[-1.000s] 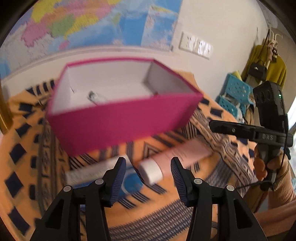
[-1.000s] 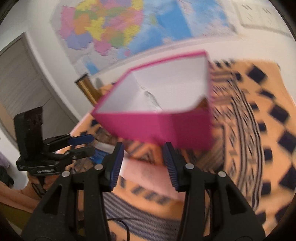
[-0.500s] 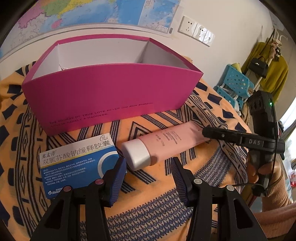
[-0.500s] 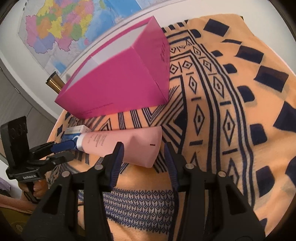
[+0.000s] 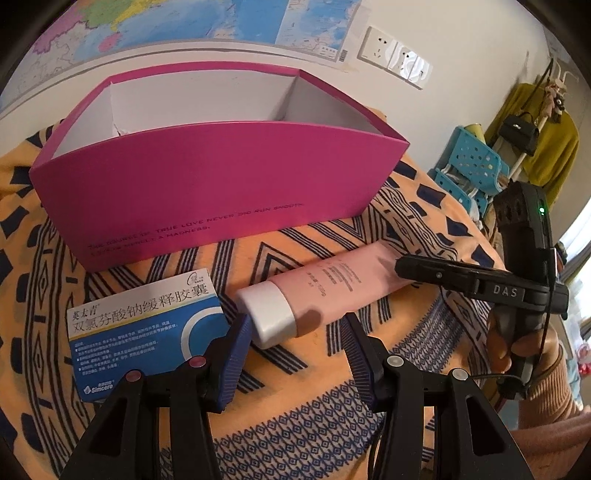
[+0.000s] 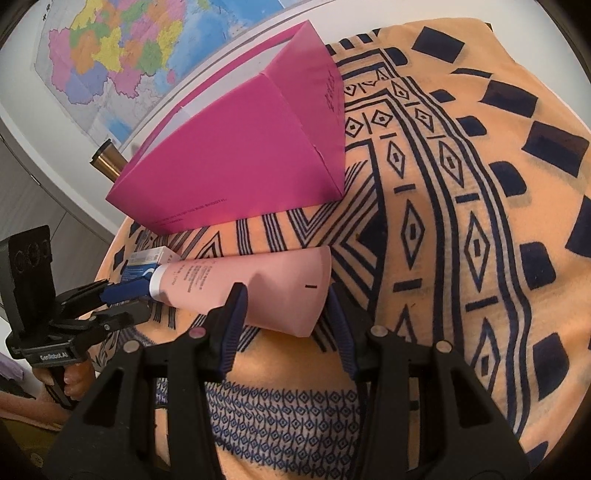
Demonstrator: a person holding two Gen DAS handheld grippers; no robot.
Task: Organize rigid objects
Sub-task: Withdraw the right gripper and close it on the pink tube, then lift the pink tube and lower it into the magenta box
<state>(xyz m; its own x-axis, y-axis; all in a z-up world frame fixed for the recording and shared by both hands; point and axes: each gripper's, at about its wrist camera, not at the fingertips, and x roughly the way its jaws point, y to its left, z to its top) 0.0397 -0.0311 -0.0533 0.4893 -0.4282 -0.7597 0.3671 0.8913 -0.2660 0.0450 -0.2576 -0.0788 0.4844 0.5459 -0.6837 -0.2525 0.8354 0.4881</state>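
Note:
A pink tube (image 5: 332, 284) with a white cap (image 5: 269, 315) lies on the patterned cloth in front of an open magenta box (image 5: 207, 184). A blue and white medicine box (image 5: 147, 325) lies left of the cap. My left gripper (image 5: 297, 334) is open, its jaws on either side of the cap end. My right gripper (image 6: 286, 308) is open, its jaws on either side of the tube's flat end (image 6: 295, 291). The magenta box (image 6: 236, 155) stands behind the tube. Each gripper shows in the other's view: the right one (image 5: 402, 266) and the left one (image 6: 122, 299).
An orange cloth with dark blue patterns (image 6: 461, 221) covers the table. A wall map (image 5: 221, 22) and wall sockets (image 5: 395, 55) are behind the box. Blue plastic stools (image 5: 469, 166) and a coat rack stand at the right. A brass cylinder (image 6: 107, 160) stands behind the box.
Both grippers have dropped from above the magenta box down to the cloth. The left now brackets the tube's cap, the right its flat end. The tube has not moved.

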